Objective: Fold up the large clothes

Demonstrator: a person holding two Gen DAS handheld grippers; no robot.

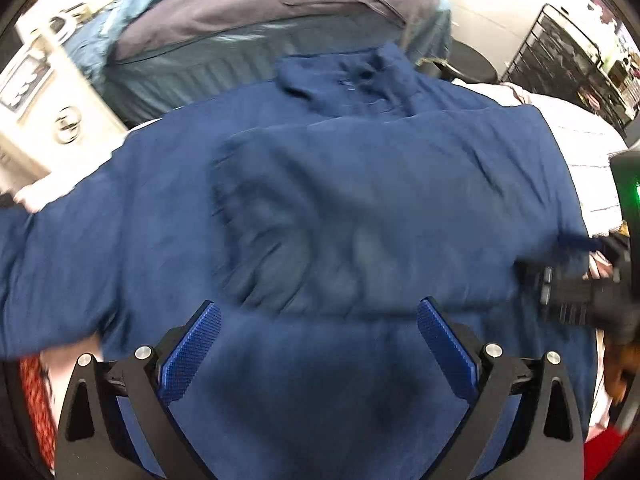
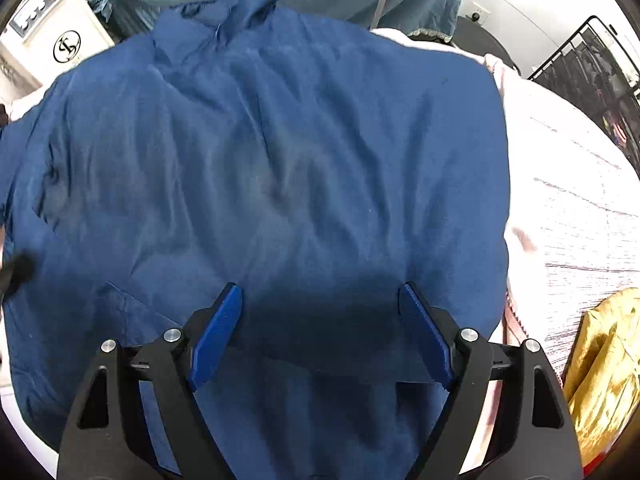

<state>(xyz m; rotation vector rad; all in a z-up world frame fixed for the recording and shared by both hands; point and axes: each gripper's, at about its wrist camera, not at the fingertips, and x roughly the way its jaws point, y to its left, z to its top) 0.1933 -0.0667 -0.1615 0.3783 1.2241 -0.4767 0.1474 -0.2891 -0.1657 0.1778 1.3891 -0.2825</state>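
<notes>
Now between folds: my left gripper and right gripper gape wide, empty, over the blue shirt; next, seize its sleeve at frame left.

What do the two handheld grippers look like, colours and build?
Both look alike. The left gripper and right gripper each have two flat blue fingers with a fine gridded texture, mounted on black angular frames with triangular cut-outs and round silver bolt heads.
</notes>
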